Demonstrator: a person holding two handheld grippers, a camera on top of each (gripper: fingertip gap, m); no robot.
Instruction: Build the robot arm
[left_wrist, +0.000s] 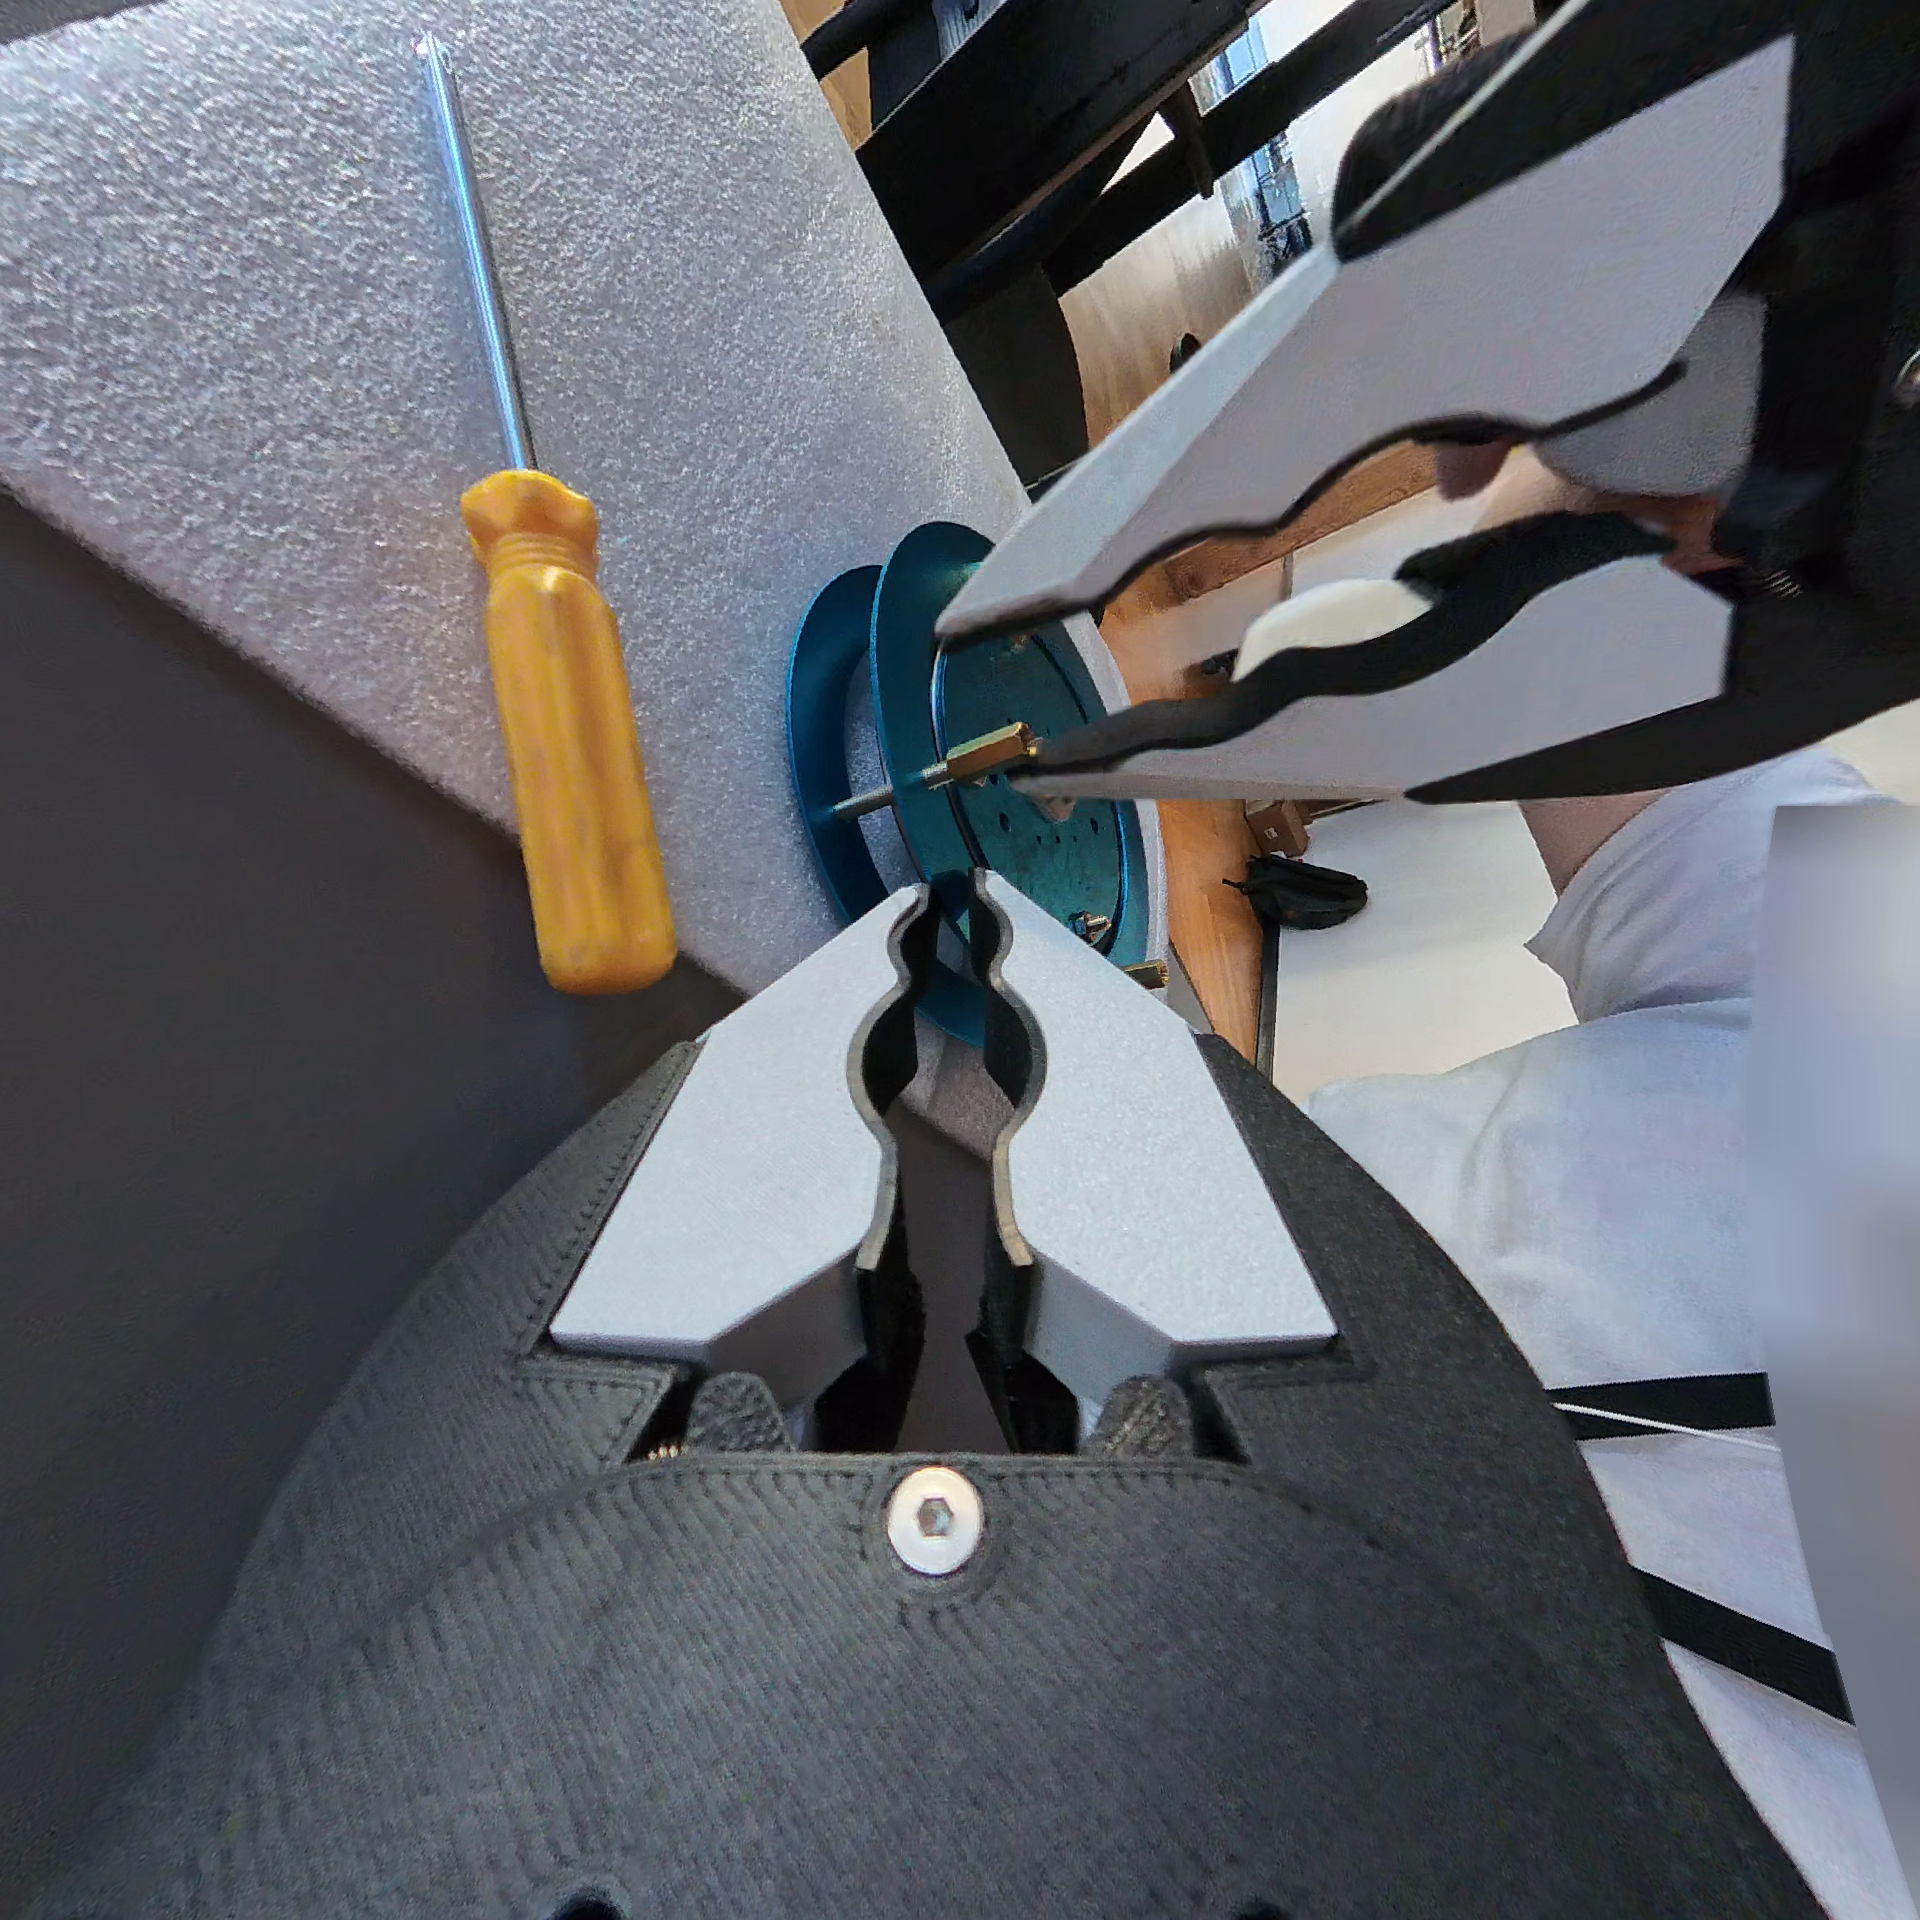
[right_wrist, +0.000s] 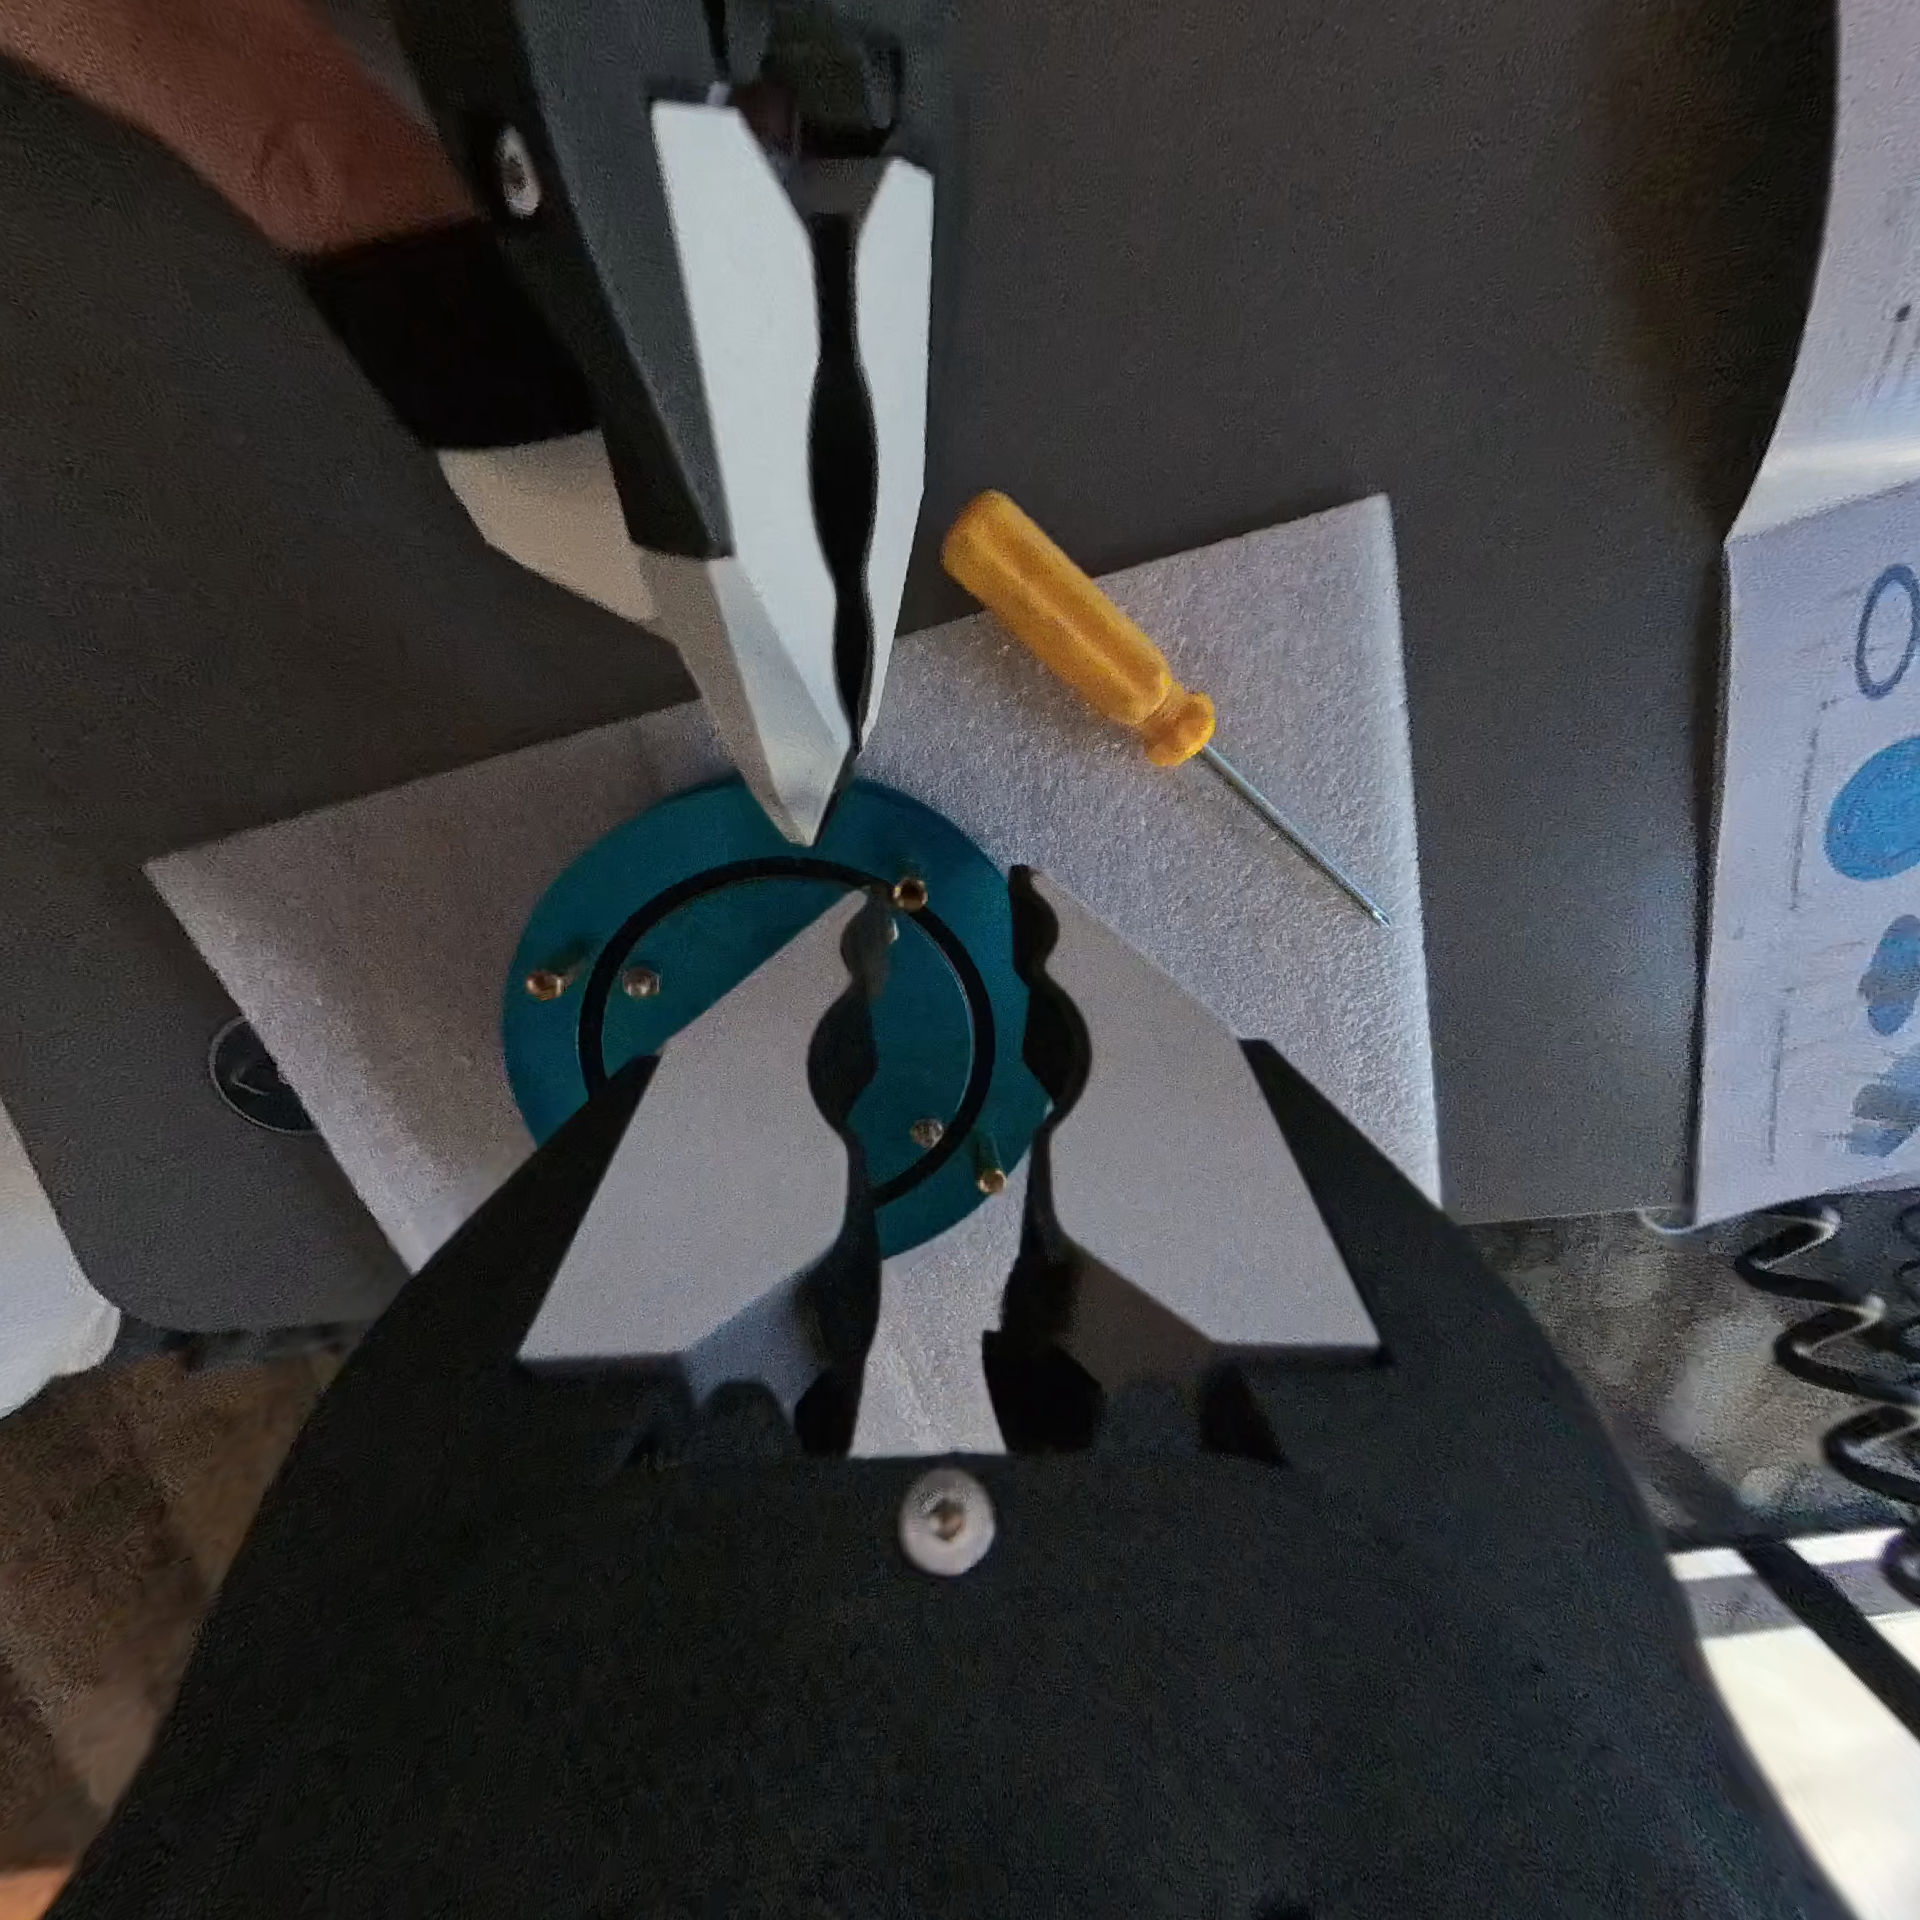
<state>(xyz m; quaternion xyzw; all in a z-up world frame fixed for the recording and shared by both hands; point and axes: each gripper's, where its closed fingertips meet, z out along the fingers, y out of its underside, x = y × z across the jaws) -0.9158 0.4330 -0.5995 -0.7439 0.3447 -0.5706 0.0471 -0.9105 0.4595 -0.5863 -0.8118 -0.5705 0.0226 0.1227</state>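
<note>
1. Left gripper (left_wrist: 951, 894): jaws nearly together, pinching the rim of the teal disc assembly (left_wrist: 1039, 831) at its 6 o'clock in the left wrist view. The grip looks firm, though the contact point is partly hidden.
2. Right gripper (right_wrist: 935, 904): jaws spread. One tip sits right beside a brass standoff (right_wrist: 911, 890) at the disc's 12 o'clock in my right wrist view. I can't tell whether it touches; nothing is held.
3. Assembly: two teal discs stacked on threaded rods and brass standoffs, resting on the white foam pad (right_wrist: 1195, 727). Standoff axes run square to the disc faces. An inner ring groove is visible, with more brass posts at 9 and 5 o'clock.
4. The right jaws are nearest that top standoff; the left gripper comes onto the same disc from 12 o'clock, so the space between us is tight.
5. Yellow screwdriver (right_wrist: 1081, 629) lies flat on the foam at 1 o'clock, well apart from the disc, shaft pointing to 4 o'clock, touched by neither gripper.
6. The foam edge is close behind the disc; grey desk (right_wrist: 1247, 312) beyond it.
</note>
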